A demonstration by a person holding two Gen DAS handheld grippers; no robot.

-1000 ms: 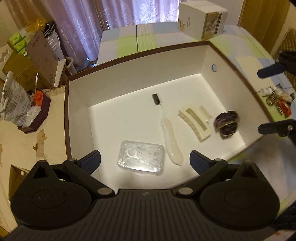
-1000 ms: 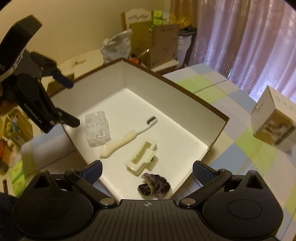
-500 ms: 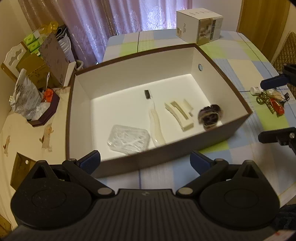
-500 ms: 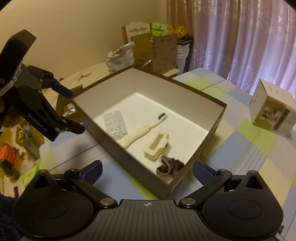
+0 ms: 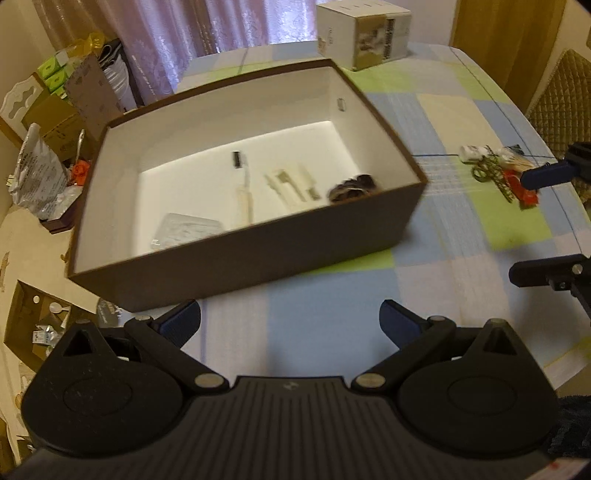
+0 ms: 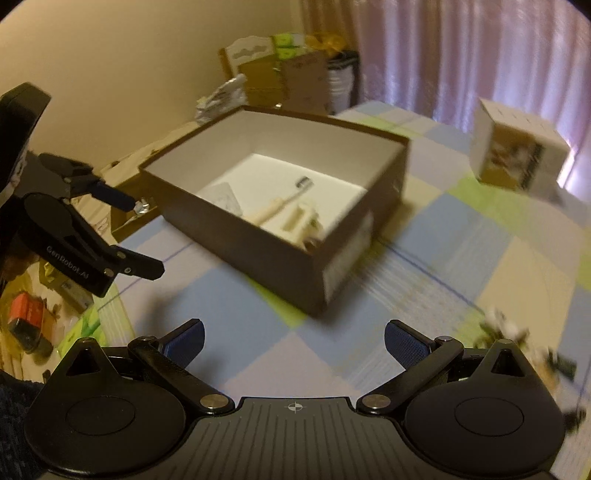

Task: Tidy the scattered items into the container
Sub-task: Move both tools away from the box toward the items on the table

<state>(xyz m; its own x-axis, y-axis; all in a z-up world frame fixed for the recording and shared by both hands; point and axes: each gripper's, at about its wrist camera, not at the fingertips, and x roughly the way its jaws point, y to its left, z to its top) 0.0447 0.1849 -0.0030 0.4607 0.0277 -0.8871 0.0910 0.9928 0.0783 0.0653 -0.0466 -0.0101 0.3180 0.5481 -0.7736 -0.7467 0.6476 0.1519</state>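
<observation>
The brown box (image 5: 258, 254) (image 6: 258, 254) with a white inside stands on the checked tablecloth. In it lie a clear plastic case (image 5: 184, 230), a cream toothbrush (image 5: 243, 195) (image 6: 275, 206), a cream hair clip (image 5: 291, 182) (image 6: 299, 219) and a dark scrunchie (image 5: 351, 186). A small pile of items (image 5: 498, 173) (image 6: 506, 332) lies on the cloth to the box's right. My left gripper (image 5: 290, 319) (image 6: 144, 238) is open and empty in front of the box. My right gripper (image 6: 293, 341) (image 5: 532, 225) is open and empty, near the pile.
A white and tan carton (image 5: 364, 31) (image 6: 517, 155) stands at the far side of the table. Cardboard boxes (image 5: 55, 110), a foil bag (image 5: 35, 177) and clutter crowd the left beyond the table edge. A woven chair back (image 5: 561, 99) is at the right.
Both grippers have pulled back from above the box, so its brown outer walls and the tablecloth in front now show. Both stay open. The items in the box have not moved.
</observation>
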